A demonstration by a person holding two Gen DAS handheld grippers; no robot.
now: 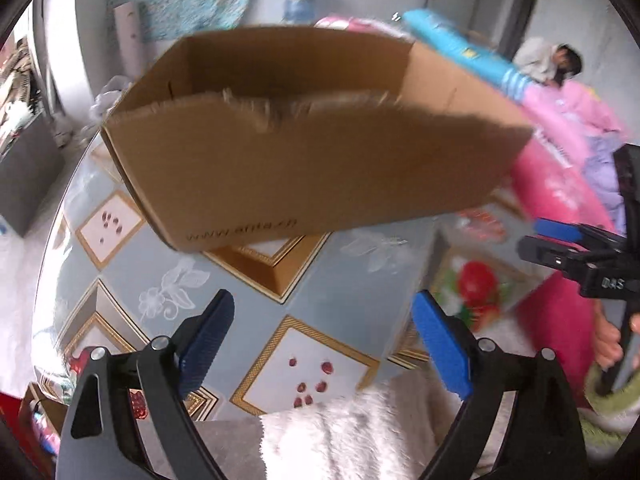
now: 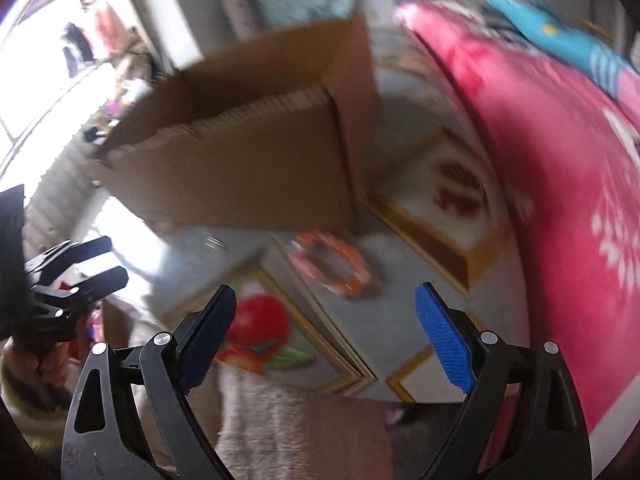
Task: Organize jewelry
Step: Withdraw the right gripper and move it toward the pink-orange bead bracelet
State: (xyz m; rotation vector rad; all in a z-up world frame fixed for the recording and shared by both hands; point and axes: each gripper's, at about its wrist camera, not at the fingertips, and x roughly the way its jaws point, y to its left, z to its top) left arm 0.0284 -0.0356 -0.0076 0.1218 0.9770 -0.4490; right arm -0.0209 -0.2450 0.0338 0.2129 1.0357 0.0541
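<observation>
An open brown cardboard box (image 1: 304, 148) stands on the table with the patterned cloth (image 1: 352, 280); the right wrist view shows the same box (image 2: 256, 160). Orange and pink bracelets (image 2: 334, 266) lie blurred on the cloth just in front of the box, between it and my right gripper (image 2: 326, 336). That gripper is open and holds nothing. My left gripper (image 1: 324, 340) is also open and empty, hovering over the cloth short of the box. Each gripper shows at the edge of the other's view: the right gripper (image 1: 530, 238) and the left gripper (image 2: 116, 260).
A white fluffy cloth (image 1: 340, 432) lies at the table's near edge. A pink blanket (image 2: 560, 160) with a blue item on it fills the right side. A person (image 1: 560, 64) sits at the back right. A blue water bottle (image 1: 300, 0) stands behind the box.
</observation>
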